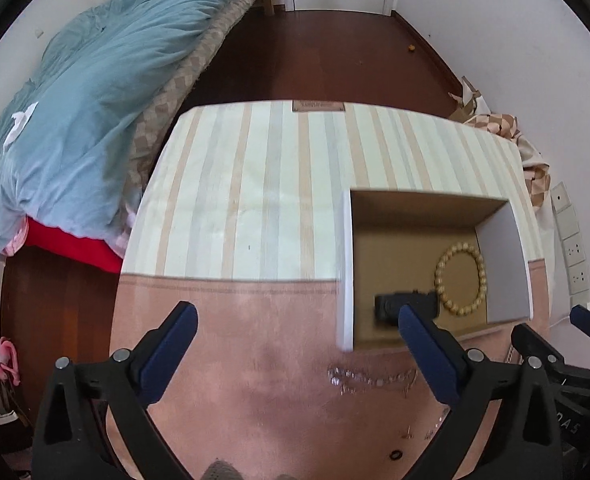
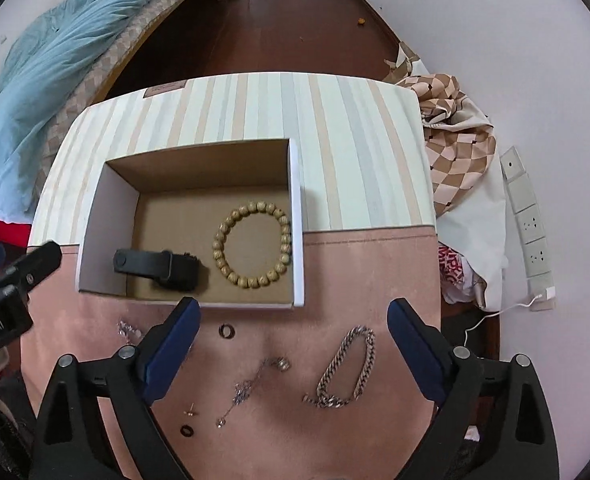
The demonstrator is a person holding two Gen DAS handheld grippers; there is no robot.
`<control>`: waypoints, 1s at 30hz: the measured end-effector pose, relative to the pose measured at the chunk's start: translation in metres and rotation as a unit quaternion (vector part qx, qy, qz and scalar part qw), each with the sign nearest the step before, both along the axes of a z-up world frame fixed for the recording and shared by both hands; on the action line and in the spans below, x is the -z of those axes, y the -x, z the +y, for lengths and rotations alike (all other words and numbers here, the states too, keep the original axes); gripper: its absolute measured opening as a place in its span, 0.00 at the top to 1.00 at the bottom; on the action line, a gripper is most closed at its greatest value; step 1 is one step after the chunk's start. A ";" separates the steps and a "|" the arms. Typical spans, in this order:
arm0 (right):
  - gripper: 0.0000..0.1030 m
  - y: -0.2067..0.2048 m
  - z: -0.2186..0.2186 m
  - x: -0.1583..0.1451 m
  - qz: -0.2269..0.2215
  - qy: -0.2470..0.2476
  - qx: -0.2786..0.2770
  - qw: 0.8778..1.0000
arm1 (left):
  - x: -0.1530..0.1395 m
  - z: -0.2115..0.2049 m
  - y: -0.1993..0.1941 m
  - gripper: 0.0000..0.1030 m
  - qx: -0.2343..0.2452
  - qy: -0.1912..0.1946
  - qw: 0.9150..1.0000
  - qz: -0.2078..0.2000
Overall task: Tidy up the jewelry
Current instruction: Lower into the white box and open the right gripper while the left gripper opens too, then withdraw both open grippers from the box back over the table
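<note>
An open cardboard box (image 2: 297,224) (image 1: 345,264) stands on the table and holds a wooden bead bracelet (image 2: 253,244) (image 1: 461,278) and a black watch (image 2: 157,266) (image 1: 389,306). On the pink cloth in front of it lie a chunky silver chain bracelet (image 2: 349,368), a thin silver necklace (image 2: 251,384), a crystal chain (image 1: 369,378) (image 2: 129,330), two dark rings (image 2: 227,331) (image 2: 187,430) and a small stud (image 2: 191,411). My right gripper (image 2: 293,320) hangs open over the loose pieces with nothing between its fingers. My left gripper (image 1: 297,320) is open too, left of the box.
The table wears a striped and pink cloth (image 1: 255,184). A bed with a teal duvet (image 1: 95,92) lies to the left. Checked fabric (image 2: 451,140) is heaped at the table's right, by a wall power strip (image 2: 529,224). Dark wood floor (image 1: 315,52) stretches beyond.
</note>
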State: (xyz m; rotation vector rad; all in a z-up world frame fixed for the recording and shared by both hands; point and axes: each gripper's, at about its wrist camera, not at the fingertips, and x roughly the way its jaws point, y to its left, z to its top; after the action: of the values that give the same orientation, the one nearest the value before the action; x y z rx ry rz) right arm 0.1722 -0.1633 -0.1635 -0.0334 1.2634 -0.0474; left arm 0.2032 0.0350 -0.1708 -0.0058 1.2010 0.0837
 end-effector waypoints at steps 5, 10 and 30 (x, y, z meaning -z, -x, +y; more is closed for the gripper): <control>0.07 0.012 0.002 -0.013 -0.018 -0.004 0.006 1.000 | -0.005 -0.005 0.017 0.00 -0.003 -0.007 1.000 -0.003; 0.07 0.025 0.002 -0.037 -0.041 -0.007 0.006 0.999 | -0.026 -0.010 0.037 0.00 0.001 -0.011 1.000 -0.024; 0.07 0.117 0.016 -0.138 -0.130 -0.004 -0.010 0.992 | -0.114 -0.002 0.124 0.00 -0.006 -0.021 0.995 -0.102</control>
State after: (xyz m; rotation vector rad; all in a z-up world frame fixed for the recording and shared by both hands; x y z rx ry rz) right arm 0.0550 -0.1469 -0.0254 -0.0320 1.0032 -0.0292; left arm 0.0787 0.0332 -0.0571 0.0151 0.9941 0.1165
